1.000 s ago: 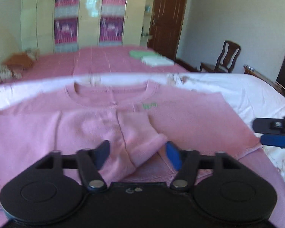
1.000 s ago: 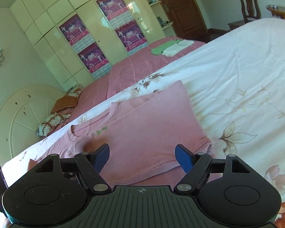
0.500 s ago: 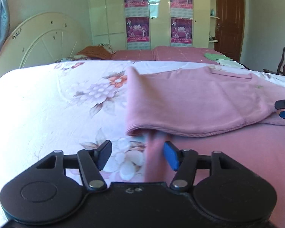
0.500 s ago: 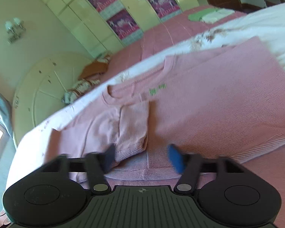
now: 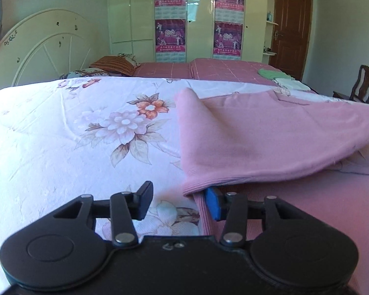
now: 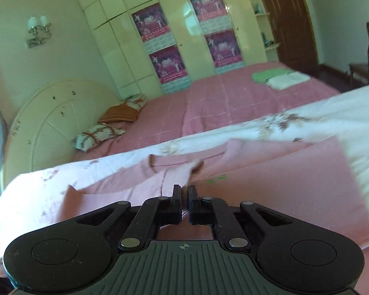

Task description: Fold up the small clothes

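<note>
Pink knit sweater lies on the floral bedsheet of the bed, its neckline toward the far wardrobe and its ribbed hem toward the camera; body length runs front to back. The left side is folded over, soft and rounded along the crease. The left gripper has jaws apart beside the hem corner. The right gripper has jaws pinched together on a fold of the sweater.

pink sweater, part-folded, on bed
</note>
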A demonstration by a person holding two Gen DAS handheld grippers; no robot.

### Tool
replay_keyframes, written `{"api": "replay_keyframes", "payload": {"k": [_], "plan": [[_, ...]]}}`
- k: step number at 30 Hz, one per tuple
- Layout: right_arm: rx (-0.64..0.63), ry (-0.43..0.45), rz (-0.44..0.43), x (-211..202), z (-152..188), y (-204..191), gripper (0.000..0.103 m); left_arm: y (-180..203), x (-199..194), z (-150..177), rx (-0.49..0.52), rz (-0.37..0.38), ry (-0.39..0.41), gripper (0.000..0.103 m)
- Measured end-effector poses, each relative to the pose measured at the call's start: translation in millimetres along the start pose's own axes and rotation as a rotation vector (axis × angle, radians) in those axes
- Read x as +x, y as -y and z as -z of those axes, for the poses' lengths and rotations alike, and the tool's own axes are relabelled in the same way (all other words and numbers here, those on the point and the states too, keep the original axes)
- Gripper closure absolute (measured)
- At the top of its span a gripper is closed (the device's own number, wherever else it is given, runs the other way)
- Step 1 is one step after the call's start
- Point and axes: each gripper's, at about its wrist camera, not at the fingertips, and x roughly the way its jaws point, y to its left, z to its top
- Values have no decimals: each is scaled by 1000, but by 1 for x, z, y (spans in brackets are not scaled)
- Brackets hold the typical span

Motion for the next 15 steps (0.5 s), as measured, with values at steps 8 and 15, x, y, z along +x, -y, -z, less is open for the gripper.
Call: {"api": "replay_keyframes", "payload": {"k": [8,15], "plan": [[85,-98,38,27,29,32,99,5,0,-4,50,11,0,65],[118,-155,44,43,32,35,57,15,7,-3,77,31,-27,65]]}}
